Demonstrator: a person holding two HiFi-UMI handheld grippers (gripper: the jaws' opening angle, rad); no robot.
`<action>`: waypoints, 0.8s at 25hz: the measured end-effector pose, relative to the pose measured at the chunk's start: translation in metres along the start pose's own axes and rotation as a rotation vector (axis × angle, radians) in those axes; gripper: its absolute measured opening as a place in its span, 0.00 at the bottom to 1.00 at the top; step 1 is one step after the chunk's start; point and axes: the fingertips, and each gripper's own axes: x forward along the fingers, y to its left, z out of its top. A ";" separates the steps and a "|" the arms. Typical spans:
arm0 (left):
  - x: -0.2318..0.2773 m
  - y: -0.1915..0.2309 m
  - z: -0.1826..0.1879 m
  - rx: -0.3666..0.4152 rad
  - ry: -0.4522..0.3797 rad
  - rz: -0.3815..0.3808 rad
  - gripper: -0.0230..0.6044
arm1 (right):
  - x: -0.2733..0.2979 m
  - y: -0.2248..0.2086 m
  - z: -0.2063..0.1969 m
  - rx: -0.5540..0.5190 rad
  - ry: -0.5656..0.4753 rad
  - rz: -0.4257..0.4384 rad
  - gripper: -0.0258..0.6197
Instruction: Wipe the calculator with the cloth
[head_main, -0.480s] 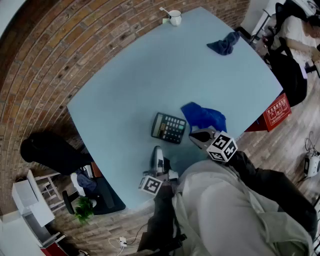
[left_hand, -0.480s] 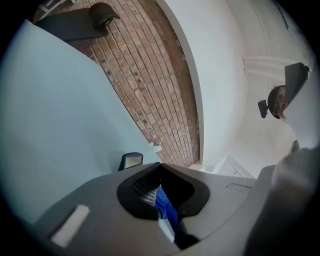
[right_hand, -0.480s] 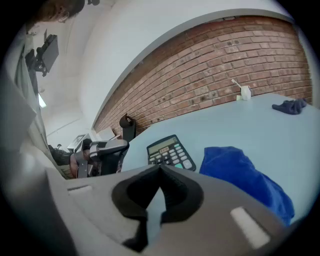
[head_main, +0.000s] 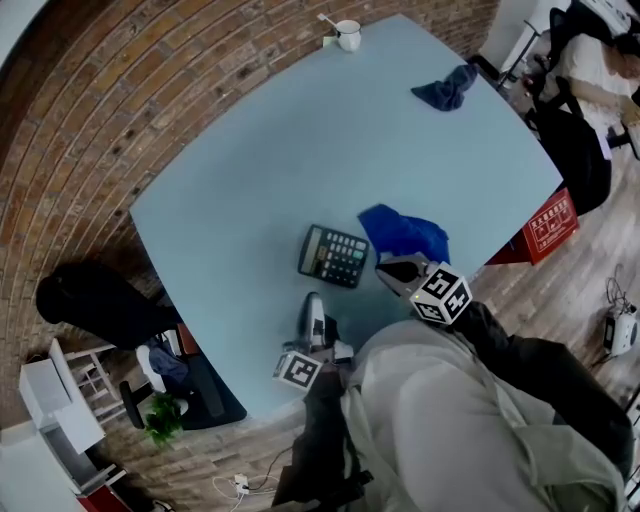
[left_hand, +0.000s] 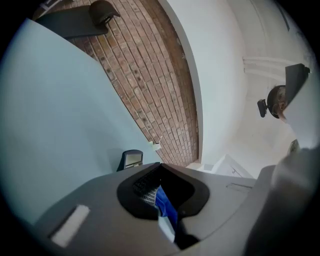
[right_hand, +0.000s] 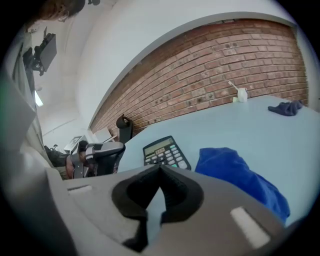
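Status: the right hand-held gripper (right_hand: 160, 169) has its jaws fully together and holds nothing; the left hand-held gripper (left_hand: 160, 165) is likewise closed and empty, with only the keypad and a strip of blue visible past its jaws. The calculator (head_main: 335, 256) lies flat, keys up, on the tabletop (head_main: 250, 150); the blue cloth (head_main: 405, 233) lies bunched just beside it on the right, at the tip of the right hand-held gripper, and contact between them cannot be confirmed. Hazard 1: an approach to the cloth with closed jaws is likely to shove the fabric along instead of taking it; open the jaws first. Hazard 2: a shallow pinch on one fold may let the cloth slip out mid-stroke. Hazard 3: the calculator is unrestrained on a smooth surface; wiping force may slide or rotate it toward the near edge, so the left hand-held gripper, positioned near its lower edge, is best used as a brace. Hazard 4: excess downward pressure may depress keys. Hazard 5: a second, darker cloth (head_main: 447, 88) lies well apart at the far corner; do not confuse the two.
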 end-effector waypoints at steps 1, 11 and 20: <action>0.000 0.003 -0.001 0.008 0.007 0.006 0.04 | -0.002 -0.003 0.001 0.009 -0.012 -0.013 0.04; 0.043 0.046 0.031 0.258 0.126 0.069 0.42 | -0.033 -0.055 0.031 -0.189 -0.103 -0.215 0.04; 0.104 0.046 0.022 0.529 0.366 0.023 0.52 | -0.032 -0.117 0.029 -0.310 0.042 -0.342 0.47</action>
